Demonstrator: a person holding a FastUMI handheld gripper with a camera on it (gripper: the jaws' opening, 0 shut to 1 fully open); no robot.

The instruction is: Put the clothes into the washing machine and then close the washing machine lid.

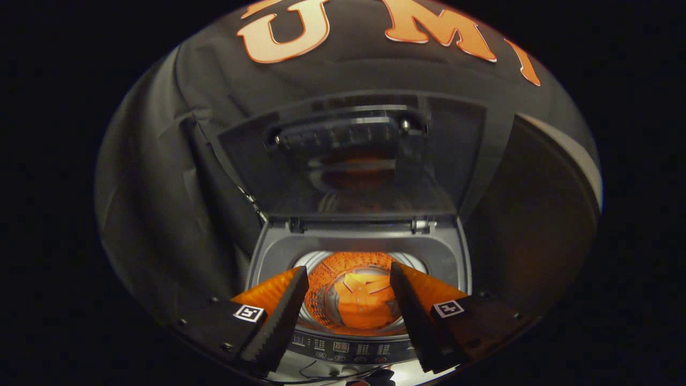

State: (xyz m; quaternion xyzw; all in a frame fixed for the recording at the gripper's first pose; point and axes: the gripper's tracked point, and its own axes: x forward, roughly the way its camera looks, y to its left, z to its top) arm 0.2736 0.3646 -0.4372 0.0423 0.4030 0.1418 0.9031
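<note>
A top-loading washing machine (268,252) stands just ahead of me with its lid (343,161) raised upright at the back. Inside the round drum (327,271) lies an orange garment (364,300), seen between and beyond my fingers. My gripper (348,279) hovers above the drum opening, its two fingers spread wide apart with nothing between them. The control panel (343,348) of the machine lies under the fingers, nearest to me.
Black cloth walls close in behind and to the left of the machine. A dark rounded panel with a pale rim (557,182) stands at the right of the lid. A thin cable (321,372) runs along the machine's front edge.
</note>
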